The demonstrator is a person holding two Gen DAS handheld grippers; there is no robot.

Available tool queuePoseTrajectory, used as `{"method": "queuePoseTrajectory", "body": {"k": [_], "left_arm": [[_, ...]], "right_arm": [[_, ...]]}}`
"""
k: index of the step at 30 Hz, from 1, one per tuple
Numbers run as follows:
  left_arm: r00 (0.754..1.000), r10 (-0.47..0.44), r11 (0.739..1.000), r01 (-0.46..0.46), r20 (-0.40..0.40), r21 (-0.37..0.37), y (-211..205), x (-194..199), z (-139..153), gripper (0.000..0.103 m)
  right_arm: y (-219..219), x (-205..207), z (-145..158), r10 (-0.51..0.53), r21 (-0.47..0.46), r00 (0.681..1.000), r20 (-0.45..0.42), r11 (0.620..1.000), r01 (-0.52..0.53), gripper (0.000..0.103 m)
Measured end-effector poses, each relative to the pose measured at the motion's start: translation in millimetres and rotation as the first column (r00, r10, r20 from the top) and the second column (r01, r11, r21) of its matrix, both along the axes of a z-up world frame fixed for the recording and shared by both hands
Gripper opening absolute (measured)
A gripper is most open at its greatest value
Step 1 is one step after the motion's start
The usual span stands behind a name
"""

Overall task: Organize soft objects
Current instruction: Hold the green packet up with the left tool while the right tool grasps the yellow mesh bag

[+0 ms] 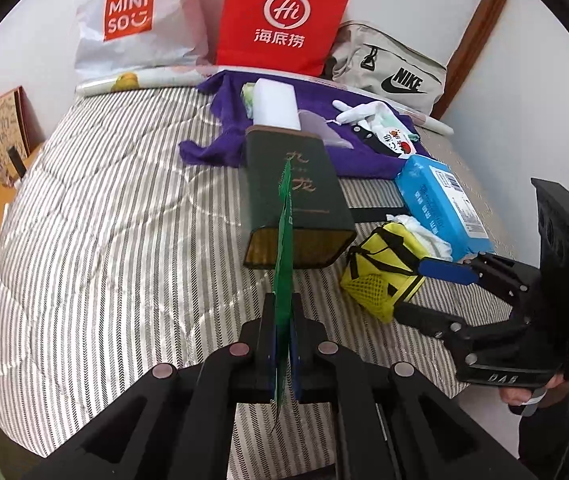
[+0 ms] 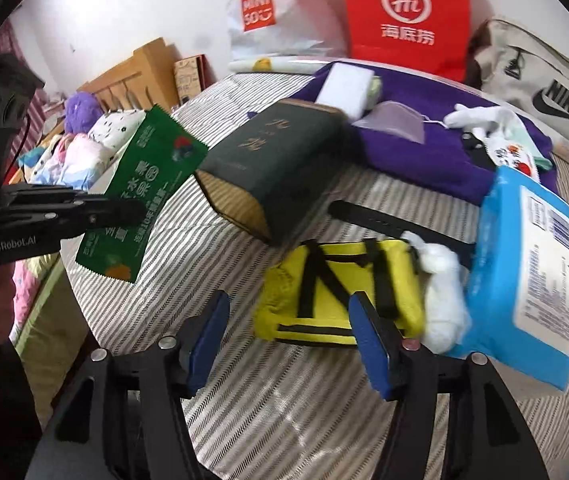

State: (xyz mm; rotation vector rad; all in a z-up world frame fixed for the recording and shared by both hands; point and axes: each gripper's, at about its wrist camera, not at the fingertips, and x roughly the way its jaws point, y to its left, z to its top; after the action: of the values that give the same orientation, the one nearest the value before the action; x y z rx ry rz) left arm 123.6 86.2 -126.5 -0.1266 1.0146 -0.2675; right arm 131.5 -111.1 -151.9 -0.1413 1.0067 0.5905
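My left gripper (image 1: 283, 312) is shut on a flat green packet (image 1: 283, 248), held edge-on above the striped bed; the packet also shows in the right wrist view (image 2: 146, 188). My right gripper (image 2: 288, 320) is open, its blue pads (image 2: 370, 344) on either side of the near edge of a yellow mesh pouch (image 2: 340, 292). In the left wrist view the right gripper (image 1: 420, 292) reaches the pouch (image 1: 384, 268) from the right. A white crumpled tissue (image 2: 442, 296) and a blue wipes pack (image 2: 524, 264) lie right of the pouch.
A dark green box (image 1: 296, 196) lies mid-bed. Behind it a purple cloth (image 1: 324, 132) holds a white block (image 1: 276, 104) and small items. A red bag (image 1: 284, 16), a white Miniso bag (image 1: 132, 20) and a Nike bag (image 1: 392, 68) stand at the wall.
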Motion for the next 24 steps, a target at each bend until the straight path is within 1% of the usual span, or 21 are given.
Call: {"method": "queuePoseTrajectory", "body": {"k": [6, 7, 9, 10, 12, 13, 15, 16, 18, 20, 22, 24], "left_arm": [[1.000, 0.009, 1.000, -0.009, 0.002, -0.029, 10, -3, -3, 0.006], [1.000, 0.009, 1.000, -0.008, 0.004, -0.030, 11, -3, -3, 0.006], [1.000, 0.013, 0.999, -0.013, 0.002, -0.033, 13, -4, -3, 0.006], [1.000, 0.013, 0.999, -0.013, 0.000, -0.037, 14, -5, -3, 0.006], [1.000, 0.021, 0.999, -0.021, -0.009, -0.047, 18, -6, -6, 0.006], [1.000, 0.023, 0.999, -0.024, -0.012, -0.046, 19, -6, -7, 0.006], [0.999, 0.031, 0.999, -0.032, -0.019, -0.044, 21, -8, -11, 0.006], [0.999, 0.031, 0.998, -0.032, -0.022, -0.047, 21, -9, -12, 0.006], [0.999, 0.032, 0.998, -0.033, -0.028, -0.048, 20, -10, -15, 0.006], [0.999, 0.030, 0.998, -0.031, -0.037, -0.048, 17, -12, -18, 0.006], [0.999, 0.021, 0.998, -0.024, -0.047, -0.053, 13, -15, -22, 0.006], [0.999, 0.021, 0.999, -0.023, -0.050, -0.042, 10, -18, -24, 0.006]], "right_arm": [[18, 11, -17, -0.009, -0.009, 1.000, -0.002, 1.000, 0.009, 0.062], [21, 13, -21, -0.008, -0.020, 1.000, 0.001, 1.000, 0.008, 0.059], [27, 14, -29, -0.004, -0.061, 1.000, 0.007, 0.998, 0.005, 0.045], [29, 13, -31, -0.001, -0.076, 1.000, 0.020, 0.997, 0.003, 0.031], [29, 10, -32, 0.007, -0.083, 0.999, 0.038, 0.997, -0.004, 0.030], [28, 8, -30, 0.018, -0.079, 0.999, 0.040, 0.997, -0.015, 0.019], [25, 2, -23, 0.049, -0.043, 0.999, 0.020, 0.998, -0.048, 0.018], [24, -4, -19, 0.060, -0.029, 0.998, 0.023, 0.998, -0.059, 0.018], [25, -16, -14, 0.072, -0.032, 0.997, 0.038, 0.997, -0.070, 0.018], [24, -28, -8, 0.076, -0.026, 0.996, 0.043, 0.997, -0.075, 0.018], [20, -39, -3, 0.075, 0.003, 0.996, 0.040, 0.997, -0.076, 0.018], [17, -49, 1, 0.068, 0.010, 0.996, 0.050, 0.998, -0.069, 0.018]]}}
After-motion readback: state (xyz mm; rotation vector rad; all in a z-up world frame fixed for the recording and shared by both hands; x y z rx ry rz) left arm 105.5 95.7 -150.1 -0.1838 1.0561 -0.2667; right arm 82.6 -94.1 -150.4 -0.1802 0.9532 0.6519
